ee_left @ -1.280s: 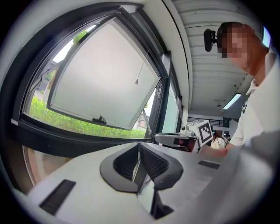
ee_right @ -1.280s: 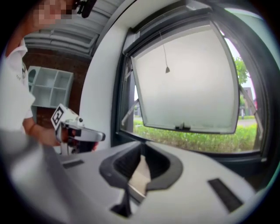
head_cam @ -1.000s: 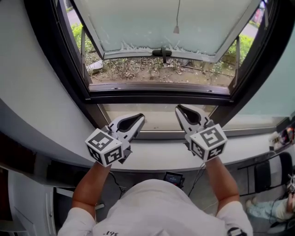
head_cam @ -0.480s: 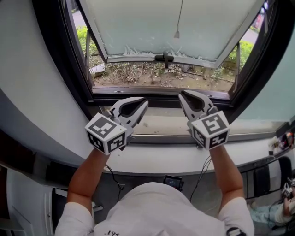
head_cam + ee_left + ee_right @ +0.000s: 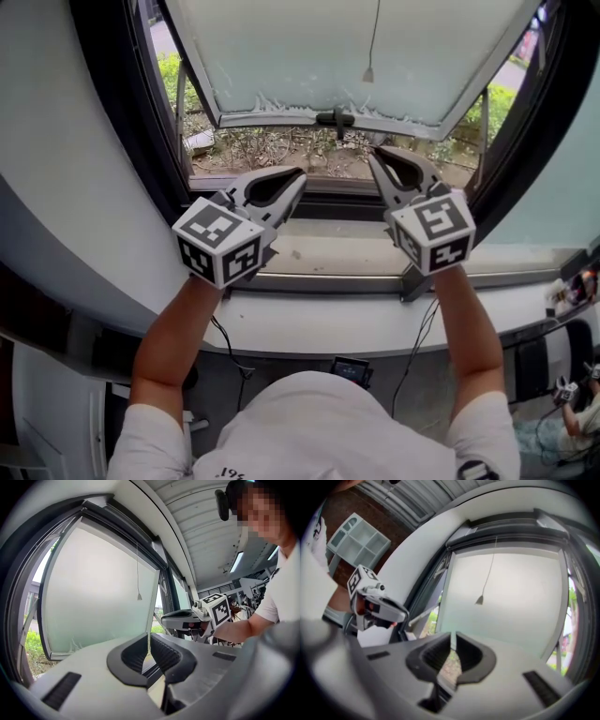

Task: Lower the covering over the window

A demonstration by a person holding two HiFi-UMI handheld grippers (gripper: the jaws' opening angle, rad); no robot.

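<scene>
A thin pull cord ends in a small cone weight (image 5: 367, 74) and hangs in front of the frosted, outward-tilted window pane (image 5: 309, 47). The weight also shows in the left gripper view (image 5: 139, 596) and the right gripper view (image 5: 479, 600). The covering itself is out of sight above. My left gripper (image 5: 298, 174) is shut and empty, held over the sill below and left of the weight. My right gripper (image 5: 375, 153) is shut and empty too, just below the weight and beside the pane's black handle (image 5: 335, 117). Each gripper sees the other: the right gripper (image 5: 187, 616) and the left gripper (image 5: 379, 606).
A black window frame (image 5: 141, 141) surrounds the opening, with a pale sill (image 5: 328, 251) beneath the grippers. Soil and green plants (image 5: 281, 150) lie outside. A white wall (image 5: 56, 187) runs along the left. A cable (image 5: 417, 347) hangs under the ledge.
Both grippers have risen and moved forward from over the sill toward the window opening, the right one closing in under the cord weight. Both have stayed shut.
</scene>
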